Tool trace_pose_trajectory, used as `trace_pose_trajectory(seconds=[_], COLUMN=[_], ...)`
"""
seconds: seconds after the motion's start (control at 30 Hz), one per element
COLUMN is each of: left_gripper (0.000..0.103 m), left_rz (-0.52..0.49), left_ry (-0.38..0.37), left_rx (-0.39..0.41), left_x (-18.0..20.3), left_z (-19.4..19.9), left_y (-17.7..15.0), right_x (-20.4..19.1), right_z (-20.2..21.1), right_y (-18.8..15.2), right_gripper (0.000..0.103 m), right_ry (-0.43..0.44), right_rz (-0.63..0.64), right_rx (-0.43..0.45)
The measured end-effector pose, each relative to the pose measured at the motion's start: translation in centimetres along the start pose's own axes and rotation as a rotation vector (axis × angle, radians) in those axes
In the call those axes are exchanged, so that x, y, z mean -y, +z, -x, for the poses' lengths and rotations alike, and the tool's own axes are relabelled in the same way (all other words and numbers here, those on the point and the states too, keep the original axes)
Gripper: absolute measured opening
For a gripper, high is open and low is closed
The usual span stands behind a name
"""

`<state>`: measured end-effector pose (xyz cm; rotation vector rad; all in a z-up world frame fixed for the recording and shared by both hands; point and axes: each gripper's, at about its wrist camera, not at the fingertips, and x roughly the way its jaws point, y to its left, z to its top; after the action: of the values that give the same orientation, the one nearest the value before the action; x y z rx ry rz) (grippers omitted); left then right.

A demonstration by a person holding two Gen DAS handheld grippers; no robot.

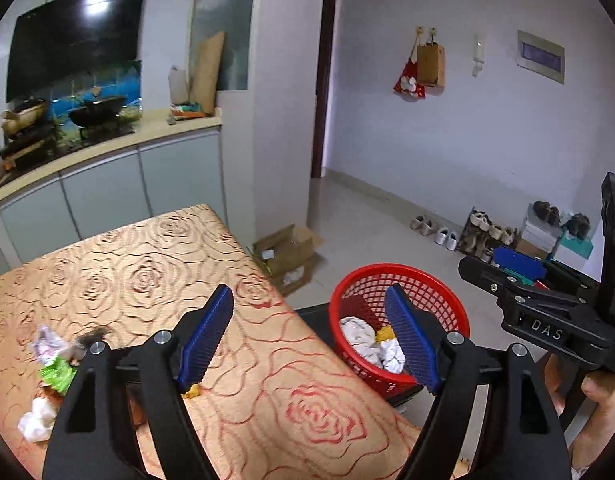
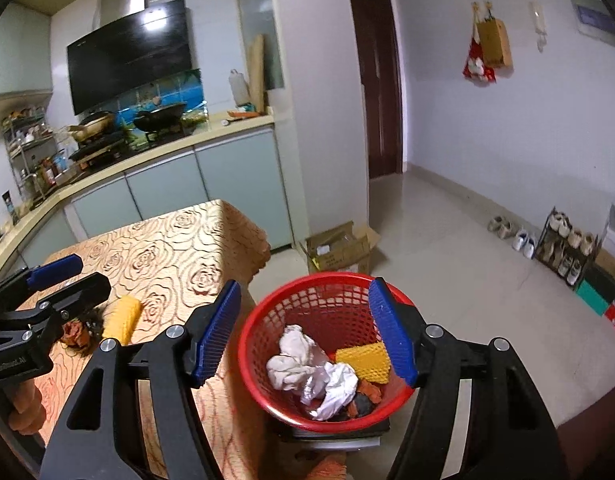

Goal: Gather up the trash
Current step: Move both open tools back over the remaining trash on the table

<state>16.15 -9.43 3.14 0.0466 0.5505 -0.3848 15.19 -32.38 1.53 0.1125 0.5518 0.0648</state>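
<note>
A red mesh basket (image 2: 267,328) stands beside the table's right edge and holds crumpled white paper (image 2: 307,368), a yellow foam piece (image 2: 365,358) and dark scraps; it also shows in the left wrist view (image 1: 447,292). My right gripper (image 2: 303,332) is open and empty above the basket. My left gripper (image 1: 311,340) is open and empty over the table's right edge. Trash lies on the table at the left: a green wrapper (image 1: 57,374), a white paper wad (image 1: 35,420), a dark tuft (image 1: 87,340). A yellow foam roll (image 2: 121,318) and a red scrap (image 2: 75,332) lie by the left gripper.
The table has an orange rose-patterned cloth (image 1: 155,272). An open cardboard box (image 2: 339,248) sits on the floor behind the basket. A shoe rack (image 2: 567,248) and shoes line the right wall. The kitchen counter (image 2: 167,148) with a stove is behind the table.
</note>
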Motion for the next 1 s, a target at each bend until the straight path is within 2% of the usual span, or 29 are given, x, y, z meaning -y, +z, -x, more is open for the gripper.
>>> trace_pose_trajectory(seconds=[0.43, 1.0], left_gripper=[0.076, 0.08], left_rz=[0.024, 0.098], left_ry=[0.094, 0.255], left_rx=[0.075, 0.133], left_x=[-2.7, -7.8], left_z=[6.3, 13.2], left_y=[-1.0, -4.6], right_x=[-3.0, -7.1], right_z=[4.0, 6.7], right_y=[0.6, 0.3], right_gripper=[0.07, 0.072], right_ry=[0.048, 0.131], right_rz=[0.028, 0.042], right_rx=[0.082, 0.106])
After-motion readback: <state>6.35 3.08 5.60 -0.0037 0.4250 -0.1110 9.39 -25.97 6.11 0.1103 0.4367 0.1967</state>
